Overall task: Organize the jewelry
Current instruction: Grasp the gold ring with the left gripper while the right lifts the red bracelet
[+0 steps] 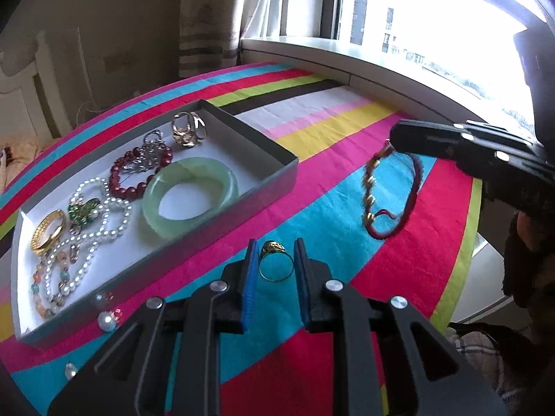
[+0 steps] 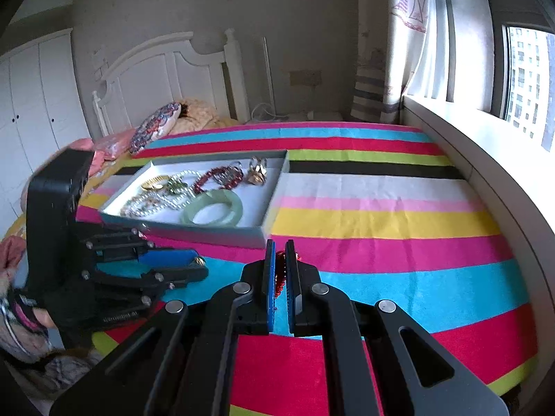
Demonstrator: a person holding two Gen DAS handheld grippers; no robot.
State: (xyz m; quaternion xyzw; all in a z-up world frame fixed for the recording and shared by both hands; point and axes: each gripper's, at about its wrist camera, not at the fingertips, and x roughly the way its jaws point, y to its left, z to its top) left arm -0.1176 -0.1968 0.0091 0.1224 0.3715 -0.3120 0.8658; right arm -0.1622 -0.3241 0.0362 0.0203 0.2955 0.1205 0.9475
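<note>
**Two grippers at loose jewelry beside the tray**

A large cloth with bright stripes of many colours (image 1: 347, 159) covers the whole flat surface. On it lies a shallow grey rectangular cardboard tray with white inside (image 1: 277, 176), to the left of both grippers.

Inside the tray, the biggest piece is a pale green jade bangle (image 1: 190, 197), lying flat near the front wall. Behind it there is a dark red bead bracelet (image 1: 119, 182) with a silver sparkling piece on top. A white pearl necklace (image 1: 104, 215) curls through the middle, and a gold watch-style bracelet (image 1: 48, 230) rests at the left end.

The right gripper (image 2: 280, 253) holds its jaws narrowly apart, closed on a red cord bracelet with gold beads (image 1: 388, 190), which hangs from its tip over the blue stripe in the left wrist view.

The left gripper (image 1: 275, 260) is partly open, and a small gold ring with a decorated top (image 1: 275, 260) stands between its fingers; I cannot tell if the pads touch it.

Outside the tray, a loose pearl earring (image 1: 107, 321) lies just beside the front wall.
</note>
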